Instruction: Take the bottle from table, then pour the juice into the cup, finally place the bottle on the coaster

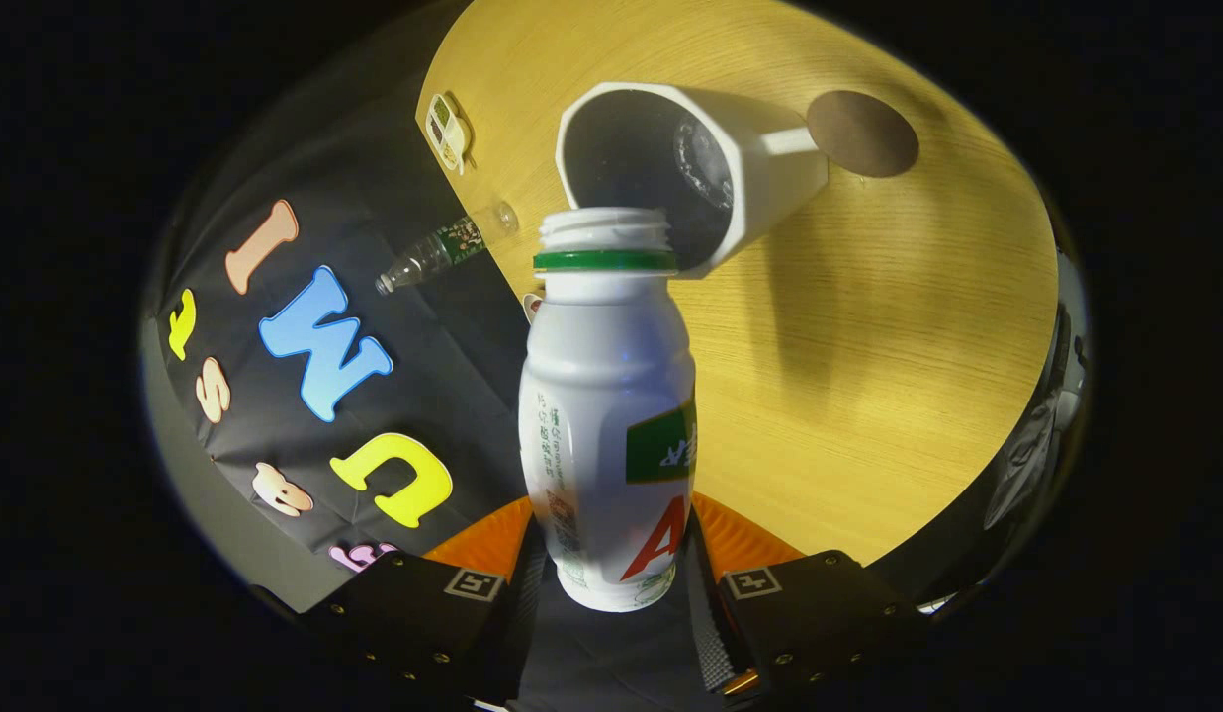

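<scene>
A white plastic bottle (pixel 607 415) with a green neck ring and no cap stands between my fingers, and my gripper (pixel 611 574) is shut on its lower body. The bottle is tipped over the table, its open mouth right at the rim of the white cup (pixel 759 163). The cup's dark inside faces me, with a glint of liquid or glass deep in it. Beyond the cup, a round brown coaster (pixel 861 133) lies flat on the wooden table (pixel 868 376).
A small clear bottle (pixel 443 247) lies against the black cloth beside the table's edge. A small white and green object (pixel 446 129) sits near the table's rim, left of the cup. Bare wood stretches to the right of the bottle.
</scene>
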Demonstrator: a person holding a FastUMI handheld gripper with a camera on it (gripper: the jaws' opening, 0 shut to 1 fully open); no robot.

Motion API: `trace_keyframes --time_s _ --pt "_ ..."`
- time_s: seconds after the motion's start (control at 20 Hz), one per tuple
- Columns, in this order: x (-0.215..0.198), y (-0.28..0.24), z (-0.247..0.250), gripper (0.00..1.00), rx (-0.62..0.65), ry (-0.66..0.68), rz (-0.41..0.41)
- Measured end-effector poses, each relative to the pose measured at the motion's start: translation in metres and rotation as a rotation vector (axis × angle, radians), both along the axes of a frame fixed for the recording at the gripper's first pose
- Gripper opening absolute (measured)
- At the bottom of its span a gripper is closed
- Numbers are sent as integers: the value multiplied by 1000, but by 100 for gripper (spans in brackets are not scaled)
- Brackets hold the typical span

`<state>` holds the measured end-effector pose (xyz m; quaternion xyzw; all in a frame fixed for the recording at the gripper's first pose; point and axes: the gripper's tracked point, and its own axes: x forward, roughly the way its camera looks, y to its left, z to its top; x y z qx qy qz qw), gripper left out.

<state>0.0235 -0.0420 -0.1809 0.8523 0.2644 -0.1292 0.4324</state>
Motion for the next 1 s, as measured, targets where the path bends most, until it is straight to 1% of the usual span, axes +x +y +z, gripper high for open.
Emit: trace_keyframes --time_s 0.15,0.35,0.55,0.65,0.8,1.0 --pt "0 -1 -2 66 -14 -1 -7" --pt "1 3 -9 66 -69 2 10" --pt "1 11 -19 66 -186 -4 51" --pt "1 11 -24 66 -253 -4 56" --pt "-2 15 -32 66 -371 -5 104" --pt "-1 14 -41 66 -488 -9 128"
